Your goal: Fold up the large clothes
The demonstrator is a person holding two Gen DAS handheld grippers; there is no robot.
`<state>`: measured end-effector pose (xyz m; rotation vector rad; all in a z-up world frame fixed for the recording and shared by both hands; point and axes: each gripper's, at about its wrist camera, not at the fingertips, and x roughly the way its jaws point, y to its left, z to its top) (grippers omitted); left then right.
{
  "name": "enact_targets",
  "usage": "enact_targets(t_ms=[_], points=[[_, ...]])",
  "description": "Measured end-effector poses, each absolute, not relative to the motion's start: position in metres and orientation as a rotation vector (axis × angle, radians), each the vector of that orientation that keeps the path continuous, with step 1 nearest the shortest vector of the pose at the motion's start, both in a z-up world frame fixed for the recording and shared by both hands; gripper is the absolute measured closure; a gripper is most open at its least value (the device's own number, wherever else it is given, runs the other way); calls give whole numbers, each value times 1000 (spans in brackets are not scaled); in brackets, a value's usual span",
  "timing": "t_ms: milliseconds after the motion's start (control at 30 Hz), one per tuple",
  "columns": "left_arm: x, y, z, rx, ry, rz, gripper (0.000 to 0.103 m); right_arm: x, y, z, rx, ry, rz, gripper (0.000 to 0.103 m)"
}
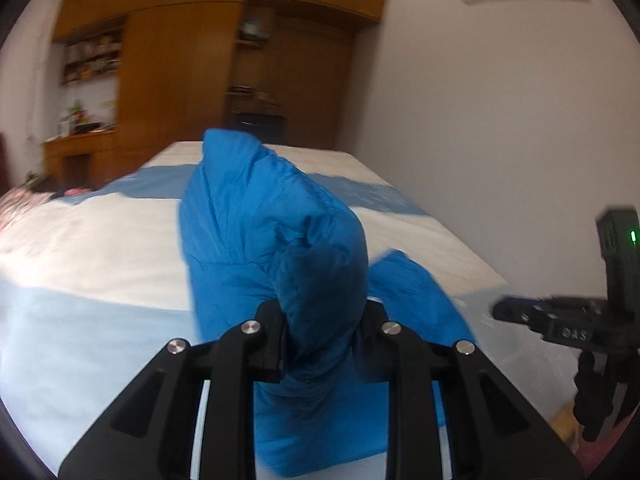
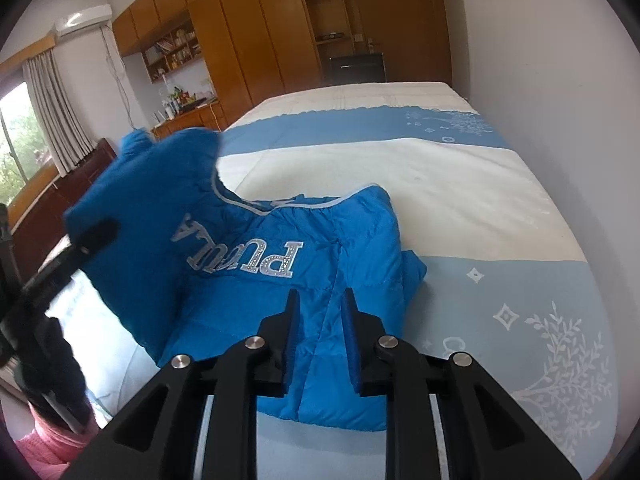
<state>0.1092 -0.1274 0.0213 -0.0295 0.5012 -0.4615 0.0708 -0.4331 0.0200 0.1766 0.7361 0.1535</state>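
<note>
The bed (image 2: 400,168) fills most of both views, its cover banded in white, blue and pale blue with white leaf and star prints near my right side, and it runs up against a plain wall (image 1: 500,128) on the right; behind it stands a wooden wardrobe (image 2: 248,32) with open shelves, and in the right view a curtain (image 2: 52,112) hangs by a window at the far left; the blue padded jacket (image 2: 248,276) lies on the near part of the bed, silver lettering showing upside down across it, one side flat on the cover and the other side lifted off it; my left gripper (image 1: 322,320) is clamped on a bunched fold of the jacket (image 1: 272,232), which stands up in a puffy peak in front of that camera; my right gripper (image 2: 322,300) sits over the jacket's near edge with its jaws apart, fabric showing in the gap between them, though I cannot tell whether the fingers (image 2: 294,320) touch it; the left view is blurred.
</note>
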Motion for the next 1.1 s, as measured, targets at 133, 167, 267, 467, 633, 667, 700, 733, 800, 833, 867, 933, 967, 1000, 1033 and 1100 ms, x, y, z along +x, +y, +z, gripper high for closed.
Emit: enact_targets(t_ms=[133,167,267,467,633,667,700,733,800,833,867,933,967,1000,1033,1100], points=[[117,-170,4,27,557,-563,81,70,-440,19,189,744,132,81],[120,-178,-3,37,577,-582,81,71,-442,17,195,750,126,81],[133,-198,-26,62,664,-647,81,73,-449,11,211,769,114,81],[140,-202,-55,90,739,-680,81,81,-455,-1,232,811,117,81],[141,-204,-55,100,753,-679,81,85,-451,-6,235,824,132,81],[142,-202,-56,96,757,-681,81,86,-449,-7,233,825,135,80],[145,-203,-58,90,760,-684,81,87,-449,-7,233,827,136,80],[145,-201,-58,87,762,-685,81,87,-448,-8,234,830,138,80],[147,-197,-61,81,763,-686,80,88,-447,-10,235,836,137,80],[149,-199,-61,81,762,-686,80,89,-447,-12,236,840,136,80],[150,-199,-62,83,759,-684,80,89,-446,-13,237,843,136,79],[149,-201,-63,83,756,-684,80,91,-445,-16,242,850,137,79],[150,-200,-64,81,754,-685,80,92,-445,-17,245,853,141,79],[149,-200,-65,80,752,-687,80,94,-445,-19,246,856,141,79],[148,-201,-66,79,751,-688,79,97,-446,-21,249,860,142,79],[139,-200,-64,72,750,-693,79,100,-446,-22,256,863,151,76]])
